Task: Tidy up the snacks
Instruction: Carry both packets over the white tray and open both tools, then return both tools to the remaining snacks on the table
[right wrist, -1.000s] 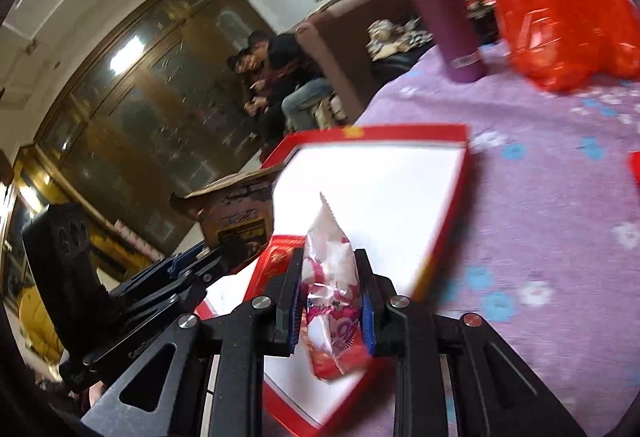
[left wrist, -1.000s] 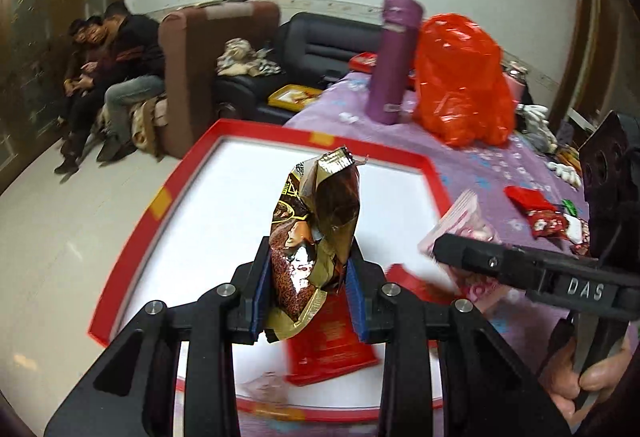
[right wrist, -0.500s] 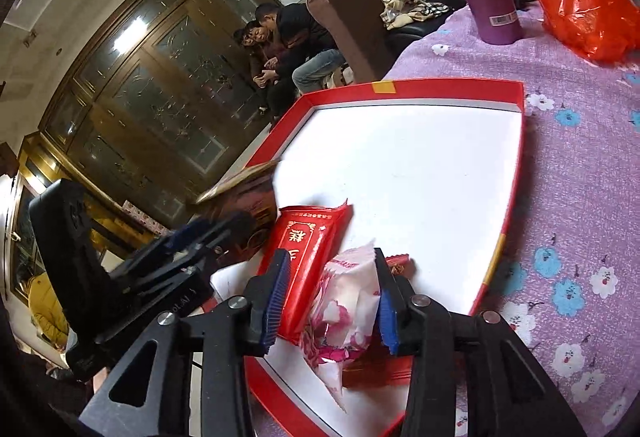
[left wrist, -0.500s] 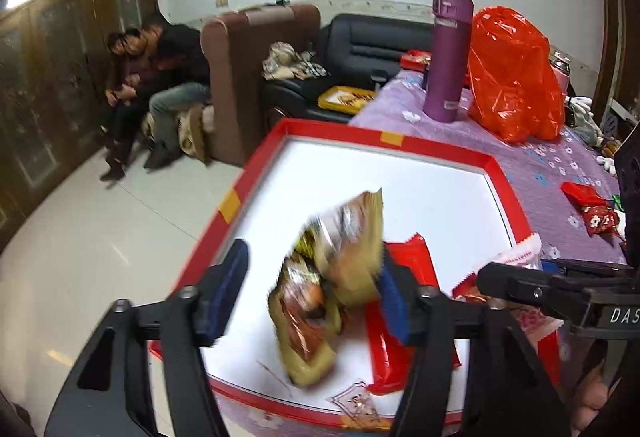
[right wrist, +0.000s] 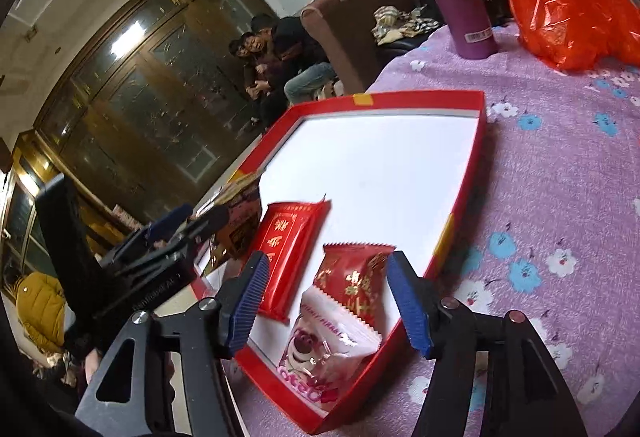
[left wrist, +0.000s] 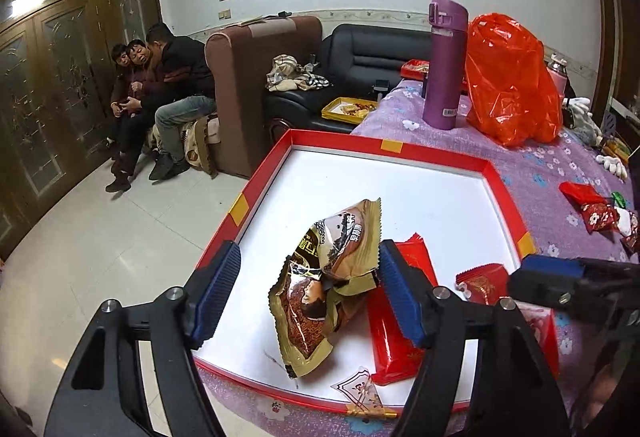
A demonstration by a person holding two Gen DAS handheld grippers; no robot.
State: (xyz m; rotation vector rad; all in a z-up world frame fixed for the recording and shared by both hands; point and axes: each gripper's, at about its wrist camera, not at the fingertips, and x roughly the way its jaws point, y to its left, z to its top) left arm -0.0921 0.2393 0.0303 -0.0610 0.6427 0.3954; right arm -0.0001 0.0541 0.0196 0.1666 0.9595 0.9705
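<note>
Because the gold and brown snack bag (left wrist: 328,281) is thin, crinkly and light, it looks easy to crush, so it would be best to pinch it softly by a flat sealed edge. It lies in the red tray (left wrist: 404,153) on the table (left wrist: 560,173), between the wide-apart fingers of the left hand-held gripper (left wrist: 308,293), beside a long red packet (left wrist: 394,333). The right hand-held gripper (right wrist: 326,301) is spread apart too, over a pink bear packet (right wrist: 328,353) and a small red packet (right wrist: 356,277) near the tray's corner, holding nothing.
</note>
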